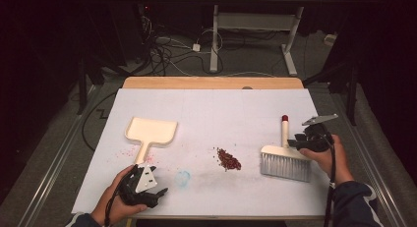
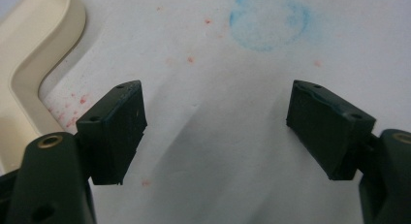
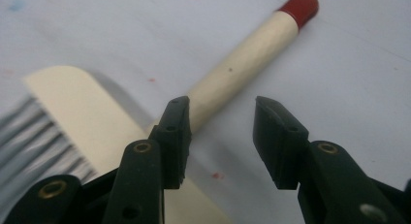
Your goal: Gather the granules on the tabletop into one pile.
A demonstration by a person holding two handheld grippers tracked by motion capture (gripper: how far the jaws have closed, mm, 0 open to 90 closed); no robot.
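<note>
brush (image 1: 285, 158): cream wood handle, red tip, grey bristles, no writing seen. right gripper (image 3: 220, 132) spread beside handle, probably not touching. left gripper (image 2: 215, 132) spread, empty.

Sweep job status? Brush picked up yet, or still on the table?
Done: nothing swept; the red grain pile sits mid-table, apart from the dustpan. In hand: the right gripper is at the brush handle, jaws open, handle not yet between them. The left gripper is open beside the dustpan's handle. Left: grip both, sweep grains into the pan.
</note>
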